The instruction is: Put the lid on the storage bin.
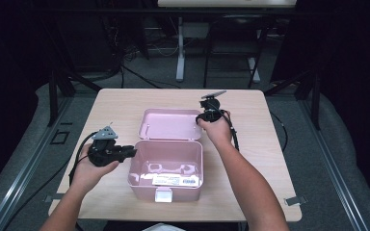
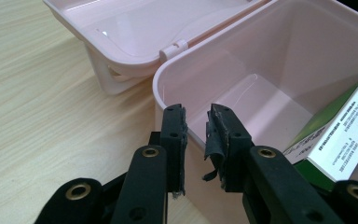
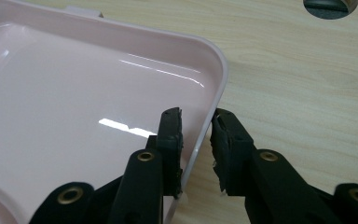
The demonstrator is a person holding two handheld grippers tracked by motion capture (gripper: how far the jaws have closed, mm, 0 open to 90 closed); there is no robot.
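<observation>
Both claws are spread a bit with a wall of the pink box between the jaws. Left claw (image 2: pixel 196 122) straddles the left wall of the box (image 1: pixel 165 190), one jaw outside, one inside, no squeeze that I can see. Right claw (image 3: pixel 196 122) straddles the rim of the lid (image 3: pixel 65 116) the same way, jaws apart, inner one over the glossy inside, outer one over the table (image 3: pixel 307 74).

Box itself is pale pink plastic with rounded corners, sitting open in the middle of the wooden table, lid flipped back flat behind it on its hinge (image 2: pixel 173 48). Small white latch (image 1: pixel 164 195) on the front wall.

Inside there's a flat white carton (image 1: pixel 176 180) with a barcode and green side lying along the front; the print is too small to read. Some pale shapes behind it, can't tell what. The left claw's camera cuts the carton off at the edge.
</observation>
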